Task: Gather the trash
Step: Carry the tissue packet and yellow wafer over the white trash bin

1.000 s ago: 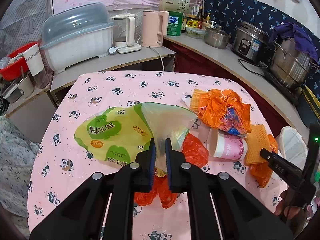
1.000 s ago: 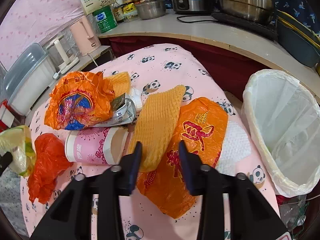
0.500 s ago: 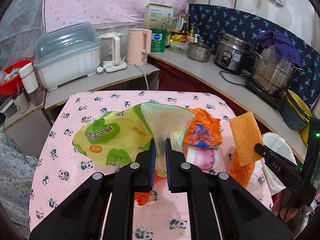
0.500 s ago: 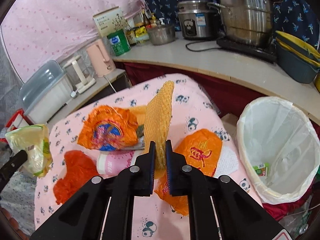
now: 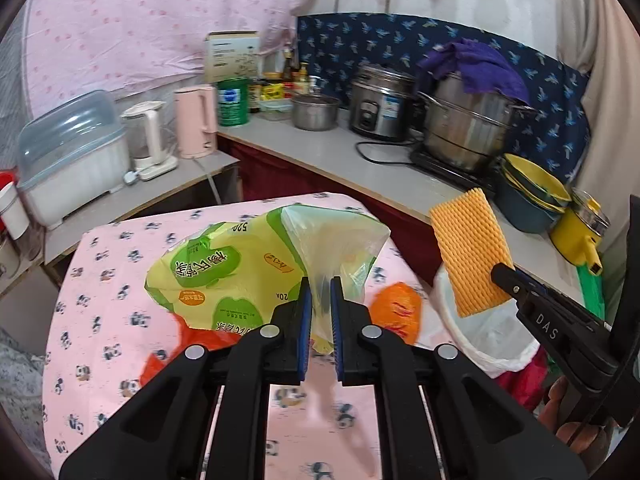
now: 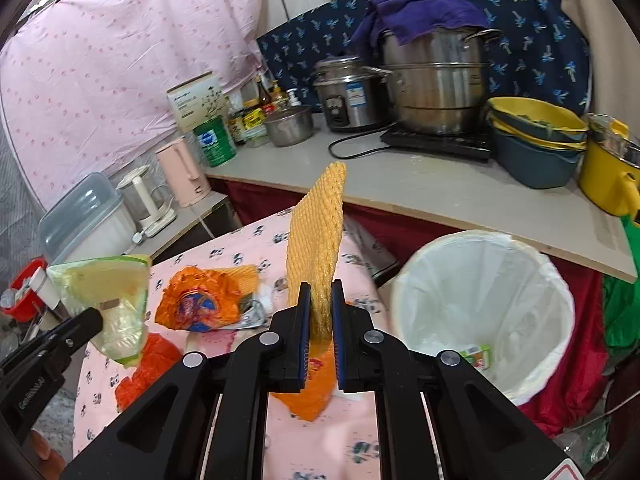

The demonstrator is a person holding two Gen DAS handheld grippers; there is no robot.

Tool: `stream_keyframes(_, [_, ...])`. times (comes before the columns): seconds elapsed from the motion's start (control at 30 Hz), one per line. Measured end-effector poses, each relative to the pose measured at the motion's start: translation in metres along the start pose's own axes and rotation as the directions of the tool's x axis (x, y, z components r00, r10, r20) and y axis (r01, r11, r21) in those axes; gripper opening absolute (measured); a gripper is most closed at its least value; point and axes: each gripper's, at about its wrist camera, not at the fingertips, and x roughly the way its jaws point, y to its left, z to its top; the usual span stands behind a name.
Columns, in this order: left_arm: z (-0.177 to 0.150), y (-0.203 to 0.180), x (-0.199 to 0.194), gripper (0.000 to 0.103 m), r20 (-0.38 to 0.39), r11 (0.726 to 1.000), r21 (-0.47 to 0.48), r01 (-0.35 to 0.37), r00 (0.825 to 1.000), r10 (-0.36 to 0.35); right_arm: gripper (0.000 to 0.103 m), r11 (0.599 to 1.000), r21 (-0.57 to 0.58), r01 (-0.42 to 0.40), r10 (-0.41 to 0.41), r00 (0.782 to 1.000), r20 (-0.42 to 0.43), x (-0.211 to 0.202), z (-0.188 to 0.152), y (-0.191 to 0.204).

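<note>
Both grippers are up off the table [image 5: 100, 280] with a load. The left gripper [image 5: 319, 312] is clamped on the thin neck of a green-and-yellow bag [image 5: 240, 272], and the right gripper [image 6: 320, 308] pinches a yellow foam net [image 6: 318, 248] by its lower end, right beside the lined bin [image 6: 480, 264]. The risk: slick film could slide out of that narrow pinch, and the light net might drift past the rim. The bag hides the litter beneath it, and the bin's far side is cut off.
</note>
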Motion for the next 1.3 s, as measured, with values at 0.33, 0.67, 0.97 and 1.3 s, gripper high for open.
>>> stream_keyframes(0.33, [-0.005,-0.085,0.016,0.009,-0.042,0.985,0.115,0.131,0.991,-0.127,0.009,0.992,0.066,0.108,-0.111,0.993,0.040,-0.033,-0.003,-0.066])
stream_keyframes(0.67, [-0.017,-0.148,0.040,0.009,-0.106,0.952,0.180,0.248,0.967,-0.232,0.009,0.970,0.158,0.185,-0.192,0.981,0.028,-0.044,-0.016,-0.129])
stream_keyframes(0.97, [-0.027,-0.191,0.058,0.009,-0.141,0.922,0.237,0.305,0.950,-0.278,0.009,0.949,0.217,0.227,-0.235,0.972,0.010,-0.047,-0.029,-0.169])
stream_keyframes(1.3, [-0.034,-0.227,0.081,0.009,-0.203,0.890,0.266,0.371,0.924,-0.324,0.009,0.923,0.278,0.265,-0.275,0.961,-0.001,-0.053,-0.038,-0.200])
